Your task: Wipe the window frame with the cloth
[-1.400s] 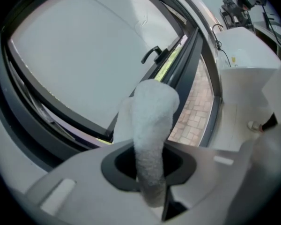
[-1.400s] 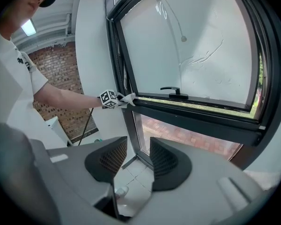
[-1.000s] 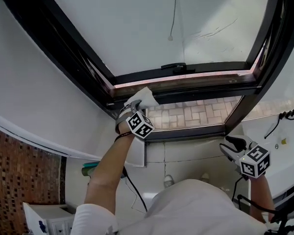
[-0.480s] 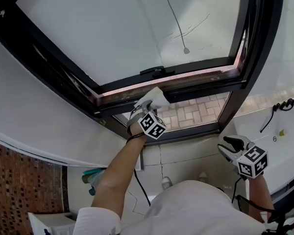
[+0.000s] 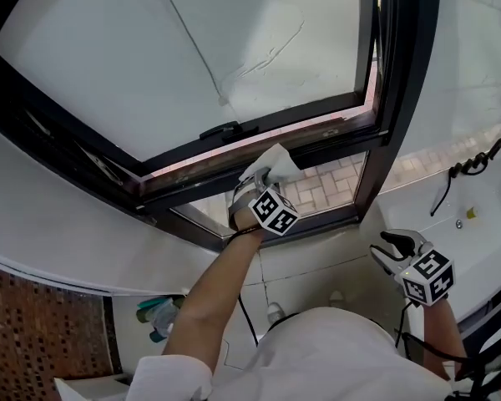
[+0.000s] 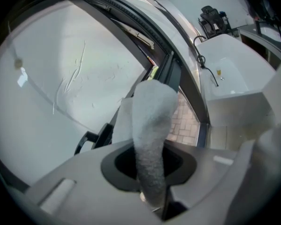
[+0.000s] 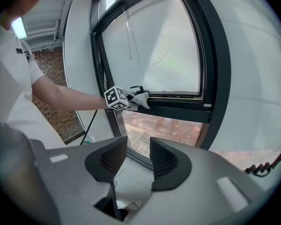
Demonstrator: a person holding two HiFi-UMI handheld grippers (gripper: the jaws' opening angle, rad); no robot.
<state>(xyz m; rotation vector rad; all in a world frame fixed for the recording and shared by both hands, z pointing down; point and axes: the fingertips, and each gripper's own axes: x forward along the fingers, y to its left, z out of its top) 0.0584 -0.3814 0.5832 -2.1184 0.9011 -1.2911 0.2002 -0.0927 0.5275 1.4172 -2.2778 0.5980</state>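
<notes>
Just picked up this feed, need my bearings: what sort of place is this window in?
Probably a bathroom or laundry room: a white basin with a black hose beside the window frame, tiled wall below.

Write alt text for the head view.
The left tongs grip a white cloth against the horizontal rail of a dark window frame. The right tongs are open and empty, low at the right, apart from the window.

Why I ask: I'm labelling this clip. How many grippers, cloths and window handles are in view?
Grippers: 2, the left gripper and the right gripper
Cloths: 1, the cloth
Window handles: 1, the window handle
Total: 4
</notes>
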